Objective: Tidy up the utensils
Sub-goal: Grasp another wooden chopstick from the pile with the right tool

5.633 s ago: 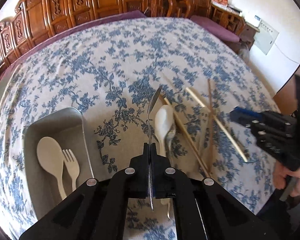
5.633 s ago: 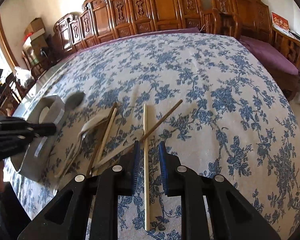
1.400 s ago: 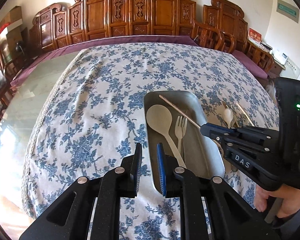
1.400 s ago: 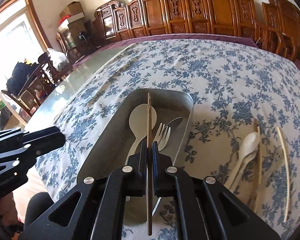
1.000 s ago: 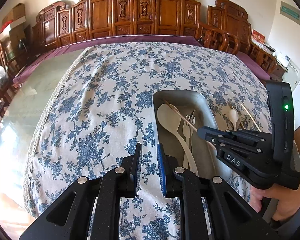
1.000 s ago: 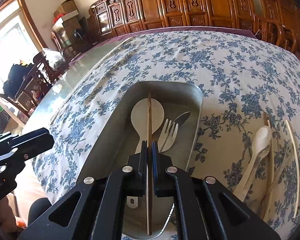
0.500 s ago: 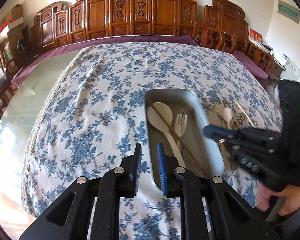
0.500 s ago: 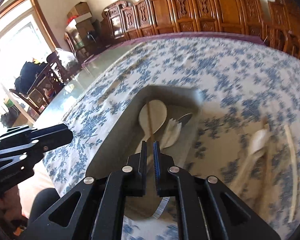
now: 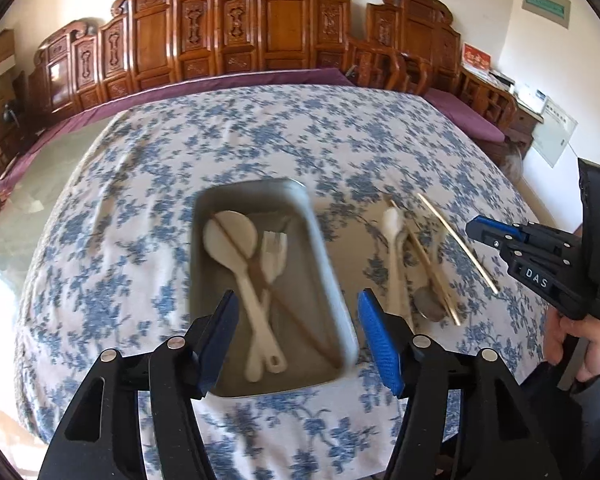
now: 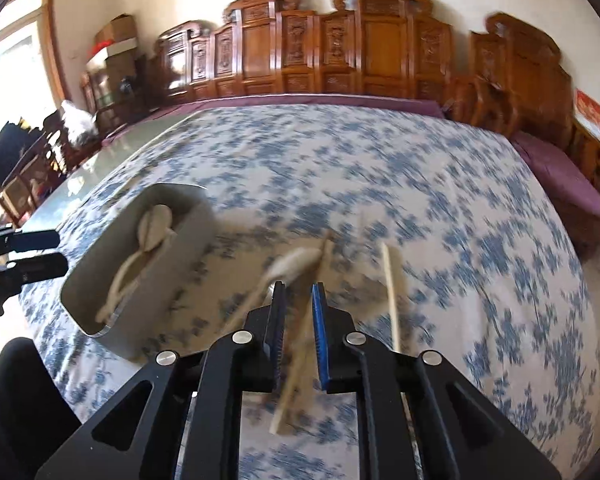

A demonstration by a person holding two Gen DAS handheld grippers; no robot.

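Observation:
A grey metal tray [image 9: 320,248] lies on the blue-flowered tablecloth and holds a cream spoon [image 9: 236,248], a cream fork [image 9: 274,252] and a wooden chopstick [image 9: 292,312]. My left gripper [image 9: 296,332] is open wide over the tray's near end. To the tray's right lie a white spoon [image 9: 394,240], a metal spoon [image 9: 430,308] and chopsticks [image 9: 456,240]. My right gripper [image 10: 298,320] is open and empty above that pile [image 10: 296,264]; the tray [image 10: 180,248] is to its left. The right wrist view is blurred.
The tablecloth's near edge [image 9: 260,456] hangs just below the left gripper. Carved wooden chairs [image 9: 260,32] line the far side of the table. A glass tabletop strip [image 9: 28,200] shows at the left. The right gripper [image 9: 540,264] appears at the right in the left wrist view.
The right gripper let go of the chopstick in the tray and swung right to the pile of loose utensils. The left gripper's jaws opened wide over the tray.

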